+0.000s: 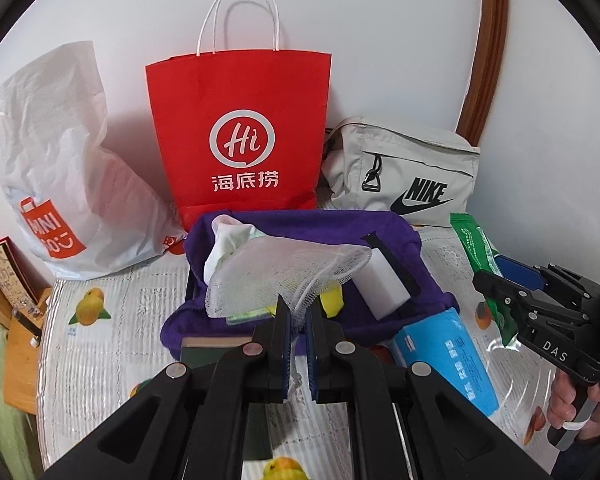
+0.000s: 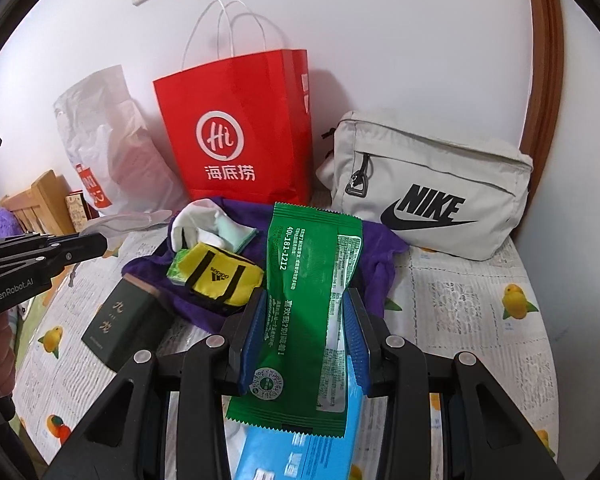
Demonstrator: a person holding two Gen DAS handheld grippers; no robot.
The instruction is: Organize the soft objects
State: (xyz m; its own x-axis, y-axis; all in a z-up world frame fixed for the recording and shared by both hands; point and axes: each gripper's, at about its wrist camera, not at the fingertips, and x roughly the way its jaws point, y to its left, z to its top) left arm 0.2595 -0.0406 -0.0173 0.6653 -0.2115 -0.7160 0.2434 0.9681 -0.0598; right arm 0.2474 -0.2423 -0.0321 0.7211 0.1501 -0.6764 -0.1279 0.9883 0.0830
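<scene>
Two grippers hold items above the fruit-print table [image 2: 472,292]: the left gripper [image 1: 299,316] is clamped on a white mesh cloth [image 1: 284,272], the right gripper [image 2: 306,320] on a green snack packet [image 2: 304,280]. Beyond lies a purple towel [image 1: 300,224], then a red paper bag [image 1: 240,128] and grey Nike pouch [image 2: 428,184] against the wall.

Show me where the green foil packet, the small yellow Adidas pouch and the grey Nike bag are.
green foil packet [image 2: 300,300]: right wrist view, middle of its printed face.
small yellow Adidas pouch [image 2: 220,276]: right wrist view, near the logo.
grey Nike bag [image 2: 424,184]: right wrist view, front panel.
</scene>
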